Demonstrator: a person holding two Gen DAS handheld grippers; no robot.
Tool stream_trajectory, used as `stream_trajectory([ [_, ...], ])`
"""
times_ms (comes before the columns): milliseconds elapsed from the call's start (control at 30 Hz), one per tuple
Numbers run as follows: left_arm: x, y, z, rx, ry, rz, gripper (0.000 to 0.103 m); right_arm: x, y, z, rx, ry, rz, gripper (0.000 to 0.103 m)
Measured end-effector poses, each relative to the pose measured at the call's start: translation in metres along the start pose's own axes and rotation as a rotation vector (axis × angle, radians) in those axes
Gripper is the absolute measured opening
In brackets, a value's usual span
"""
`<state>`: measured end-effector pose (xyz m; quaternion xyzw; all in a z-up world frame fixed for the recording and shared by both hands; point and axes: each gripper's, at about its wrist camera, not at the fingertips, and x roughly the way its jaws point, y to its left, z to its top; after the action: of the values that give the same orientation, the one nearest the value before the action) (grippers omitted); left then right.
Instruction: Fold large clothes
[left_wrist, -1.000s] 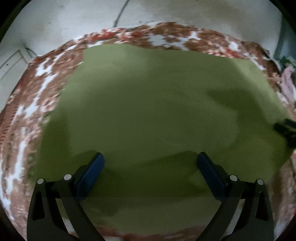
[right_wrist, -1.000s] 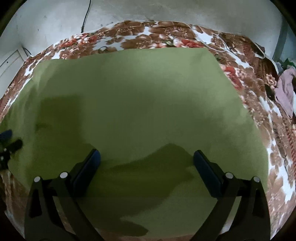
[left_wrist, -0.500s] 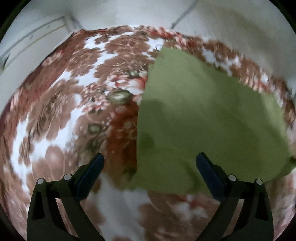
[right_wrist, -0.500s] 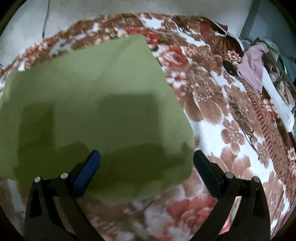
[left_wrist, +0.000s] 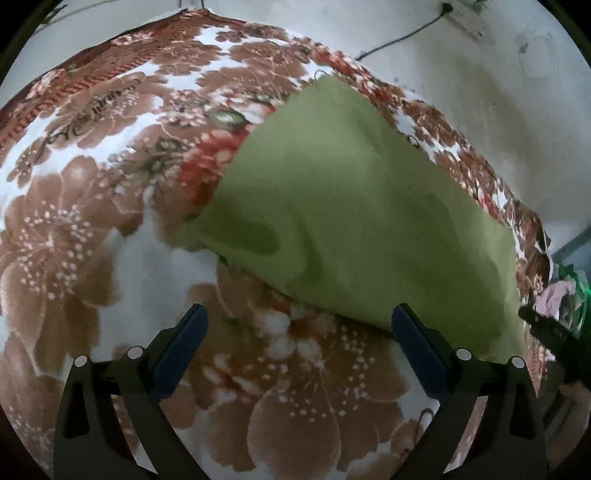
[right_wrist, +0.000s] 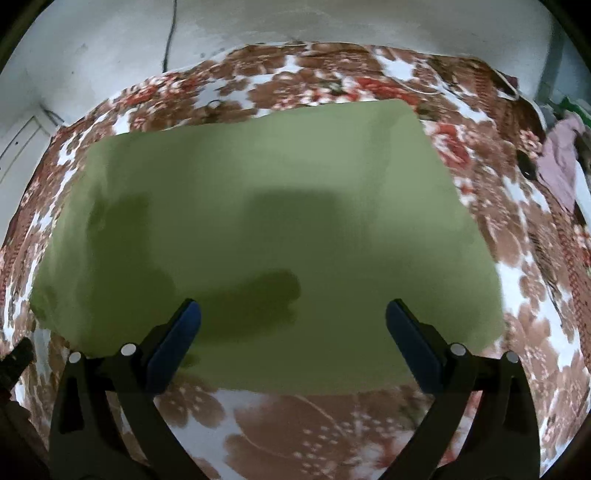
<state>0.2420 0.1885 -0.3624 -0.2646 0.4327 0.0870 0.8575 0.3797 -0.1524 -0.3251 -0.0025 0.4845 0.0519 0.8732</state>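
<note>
A large olive-green cloth (right_wrist: 258, 221) lies flat as a folded rectangle on a floral blanket (right_wrist: 314, 424). In the left wrist view the cloth (left_wrist: 351, 206) runs from the centre to the right, its near left corner a little rumpled. My left gripper (left_wrist: 299, 332) is open and empty, above bare blanket just short of the cloth's near edge. My right gripper (right_wrist: 293, 325) is open and empty, over the cloth's near edge. The right gripper's tip also shows at the right edge of the left wrist view (left_wrist: 554, 332).
The brown, red and white floral blanket (left_wrist: 92, 221) covers the bed. A pale wall (right_wrist: 295, 22) with a hanging cable stands behind. A pile of pink and white clothes (right_wrist: 561, 162) lies at the far right of the bed.
Both grippers have pulled back from over the cloth. The left view swung to the left of the cloth; the right view swung right, then back to centre. Both stay open.
</note>
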Motion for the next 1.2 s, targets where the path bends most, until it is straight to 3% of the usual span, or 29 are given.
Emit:
stream_trajectory([
  [267,0.030,0.014,-0.005,-0.098,-0.005,-0.045,0.098,0.031,0.022,0.008,-0.024,0.027,0.006,0.098],
  [500,0.052,0.012,0.001,-0.113,-0.046,-0.051,0.098,0.048,0.025,0.000,-0.008,0.045,0.010,0.098],
  [633,0.062,0.016,0.006,-0.151,-0.097,-0.125,0.098,0.051,0.025,-0.003,-0.001,0.046,0.002,0.098],
  [1133,0.095,-0.003,0.039,-0.161,-0.184,-0.244,0.097,0.059,0.026,-0.004,-0.004,0.043,0.000,0.098],
  [1200,0.093,-0.001,0.038,-0.171,-0.183,-0.245,0.091,0.059,0.026,-0.003,0.000,0.040,-0.002,0.098],
])
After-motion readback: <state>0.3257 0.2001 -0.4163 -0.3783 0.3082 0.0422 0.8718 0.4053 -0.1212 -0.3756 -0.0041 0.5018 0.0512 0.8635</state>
